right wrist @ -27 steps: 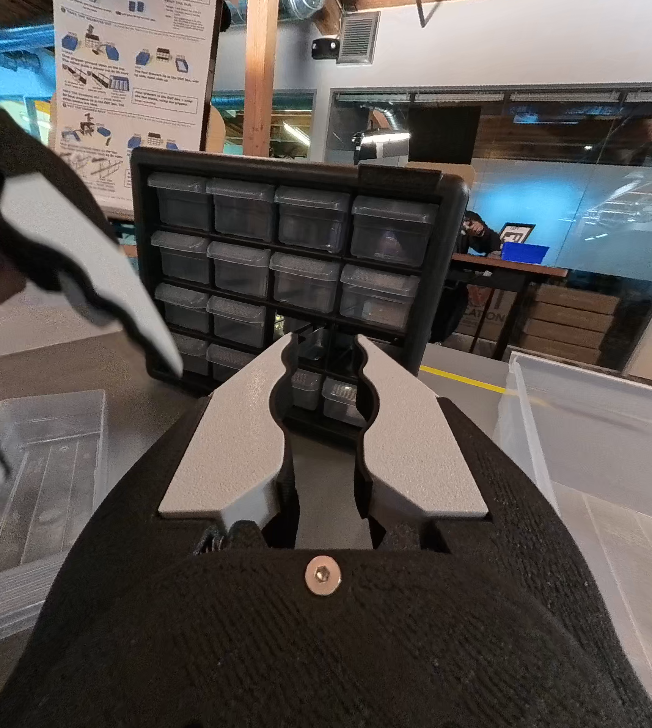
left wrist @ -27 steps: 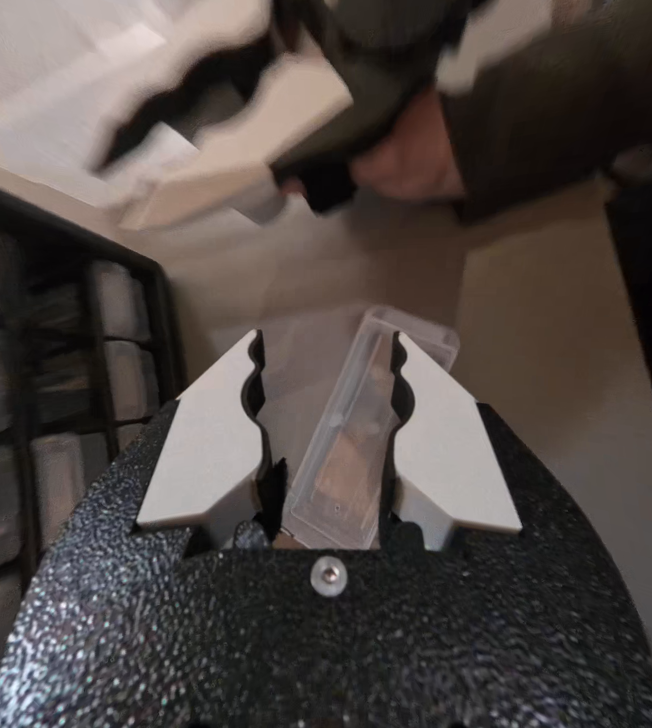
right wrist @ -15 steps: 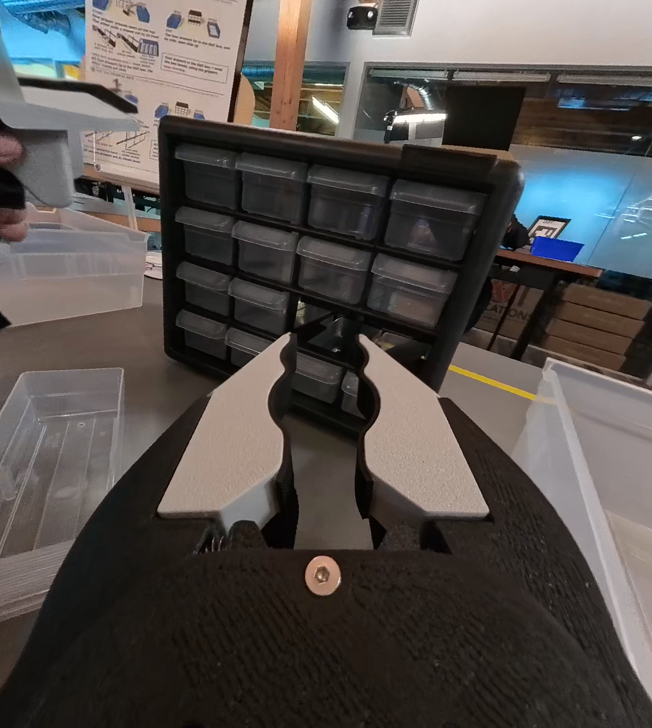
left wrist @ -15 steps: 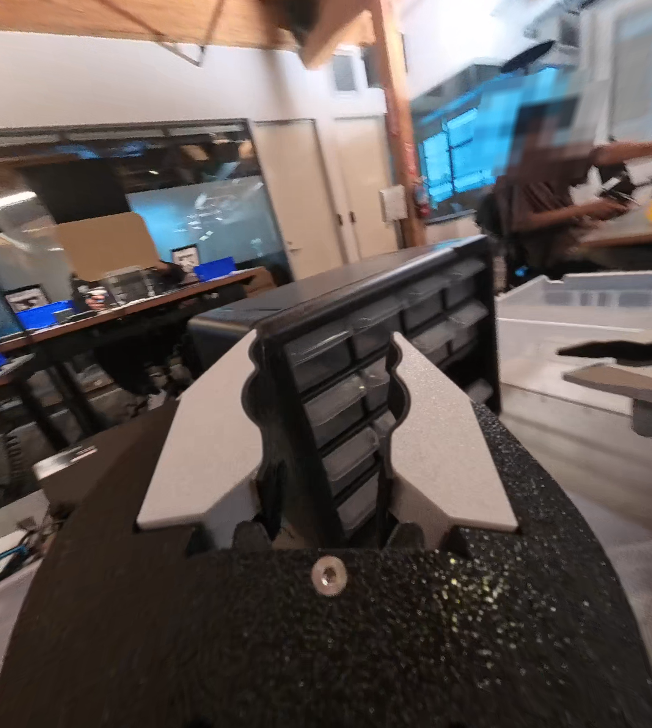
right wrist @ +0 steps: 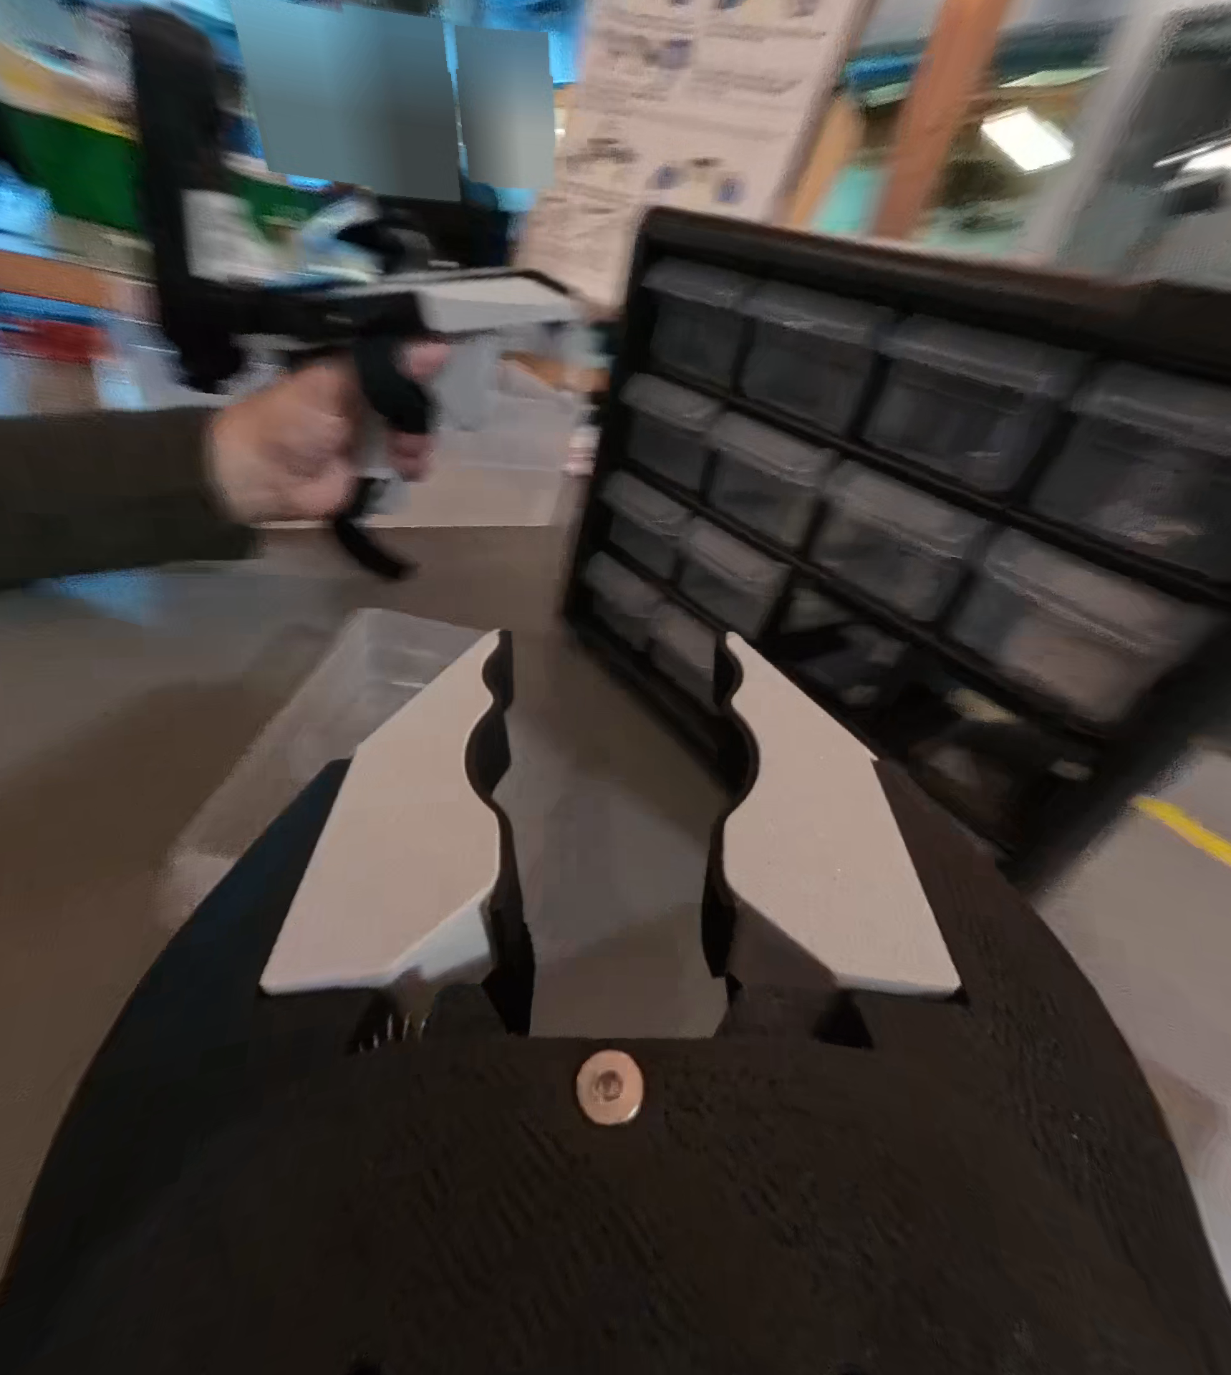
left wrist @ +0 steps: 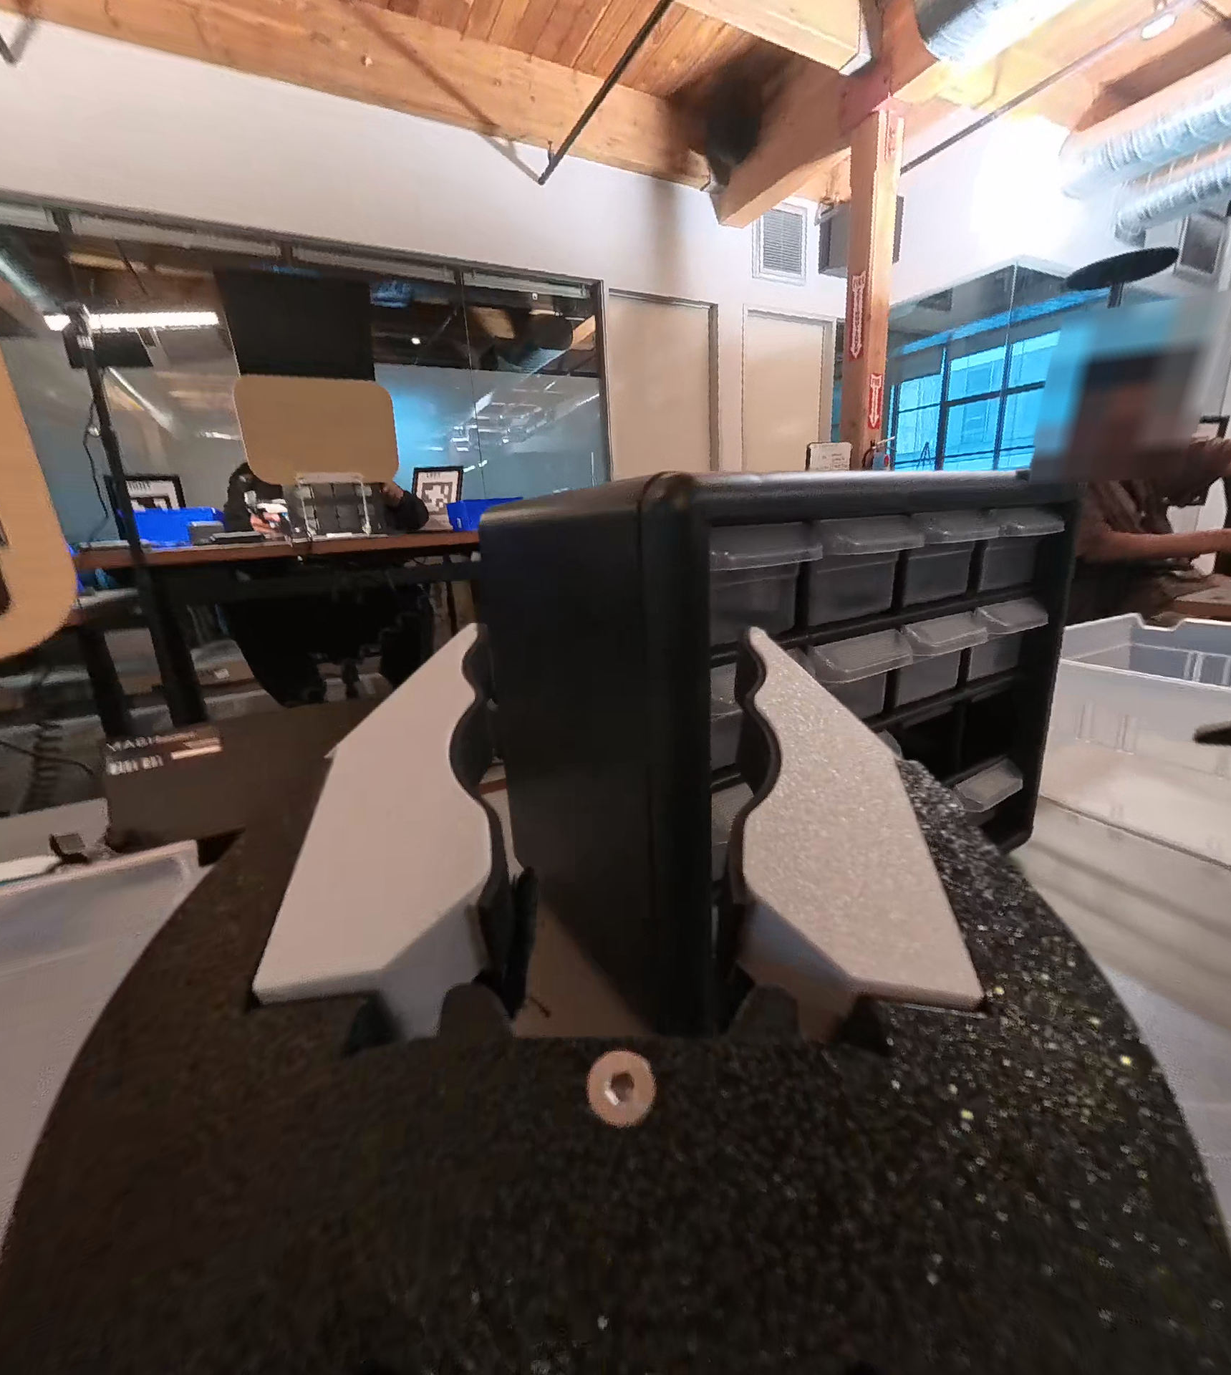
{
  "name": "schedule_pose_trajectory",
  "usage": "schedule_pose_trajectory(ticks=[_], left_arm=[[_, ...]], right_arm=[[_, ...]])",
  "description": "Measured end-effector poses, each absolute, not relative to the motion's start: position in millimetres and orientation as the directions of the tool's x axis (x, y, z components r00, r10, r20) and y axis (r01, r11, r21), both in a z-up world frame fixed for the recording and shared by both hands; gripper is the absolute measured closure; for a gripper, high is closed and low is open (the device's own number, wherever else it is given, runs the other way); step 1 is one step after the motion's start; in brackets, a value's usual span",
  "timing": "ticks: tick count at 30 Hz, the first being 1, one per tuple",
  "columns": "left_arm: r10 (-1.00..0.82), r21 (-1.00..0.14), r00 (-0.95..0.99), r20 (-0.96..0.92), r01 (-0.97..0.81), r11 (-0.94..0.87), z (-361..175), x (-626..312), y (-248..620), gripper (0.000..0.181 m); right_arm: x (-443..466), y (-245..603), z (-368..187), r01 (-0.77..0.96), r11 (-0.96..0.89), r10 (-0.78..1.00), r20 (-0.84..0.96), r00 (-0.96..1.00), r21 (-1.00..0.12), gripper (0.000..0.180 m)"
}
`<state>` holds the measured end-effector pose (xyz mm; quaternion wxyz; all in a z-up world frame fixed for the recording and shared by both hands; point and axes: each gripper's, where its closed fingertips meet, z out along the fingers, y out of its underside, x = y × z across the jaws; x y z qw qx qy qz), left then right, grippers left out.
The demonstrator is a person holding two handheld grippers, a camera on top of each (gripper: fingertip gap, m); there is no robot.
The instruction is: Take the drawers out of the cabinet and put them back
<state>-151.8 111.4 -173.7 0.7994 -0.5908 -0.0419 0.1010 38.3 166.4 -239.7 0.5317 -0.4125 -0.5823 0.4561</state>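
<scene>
right gripper (right wrist: 616, 655) spread wide, empty | removed clear drawer (right wrist: 374, 655) flat on table, just ahead-left of it, long axis toward cabinet (right wrist: 969, 521) | left gripper (left wrist: 612, 670) agape, empty, at cabinet's side corner, farther from drawer

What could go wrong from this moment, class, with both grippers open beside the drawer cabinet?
1. The left gripper straddles the front corner of the black drawer cabinet; closing or pushing there might shift or tip it.
2. The clear drawer lies on the table just ahead of the right gripper; a hasty move may knock it away.
3. The right wrist view is motion-blurred, so aiming at the empty slots could miss.
</scene>
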Motion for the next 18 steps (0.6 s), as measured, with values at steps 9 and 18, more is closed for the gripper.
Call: schedule_pose_trajectory(ticks=[9,18], left_arm=[[0.191,-0.968,0.98,-0.062,-0.106,0.229,-186,-151,122,0.115],[0.193,-0.971,0.981,-0.028,-0.073,0.229,-189,-157,121,0.115]], right_arm=[[58,96,-306,0.4,0.205,0.856,-0.035,-0.516,-0.893,0.078],[84,85,-316,0.469,0.132,0.888,-0.106,-0.447,-0.873,0.08]])
